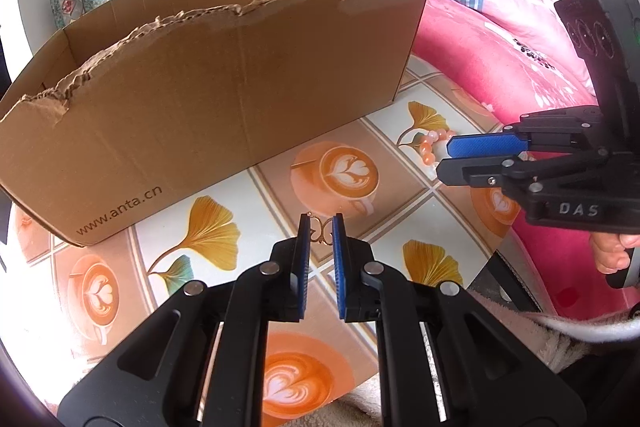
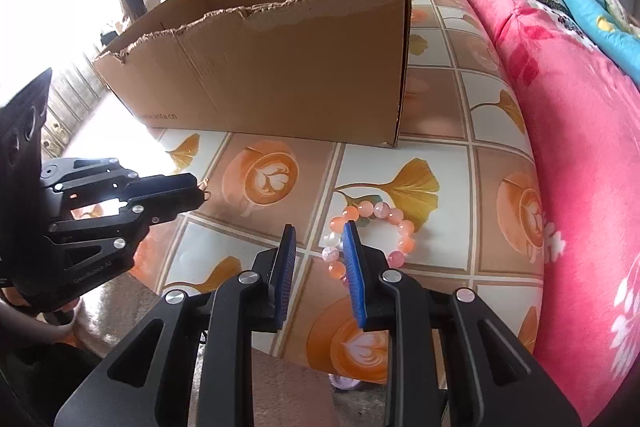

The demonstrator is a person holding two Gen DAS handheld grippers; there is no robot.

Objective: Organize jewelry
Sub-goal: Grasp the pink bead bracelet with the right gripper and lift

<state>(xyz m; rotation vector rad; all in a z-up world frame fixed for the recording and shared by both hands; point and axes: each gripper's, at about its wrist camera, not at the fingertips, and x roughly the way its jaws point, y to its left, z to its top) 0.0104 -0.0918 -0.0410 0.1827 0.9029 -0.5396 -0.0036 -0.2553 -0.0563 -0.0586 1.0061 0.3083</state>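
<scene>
Patterned tabletop (image 2: 460, 163); pink-orange bead bracelet (image 2: 400, 227); right fingers (image 2: 290, 239) spread; left fingers (image 1: 338, 239) pinching gold ornament (image 1: 320, 229)

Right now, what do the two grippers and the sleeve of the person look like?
Both are black plastic linkage frames with round silver pins. Each gripper, left gripper and right gripper, has two flat fingers faced with blue ribbed pads. The right one's body carries raised letters "DAS". No cables show. The sleeve is fluffy and pale beige.
</scene>
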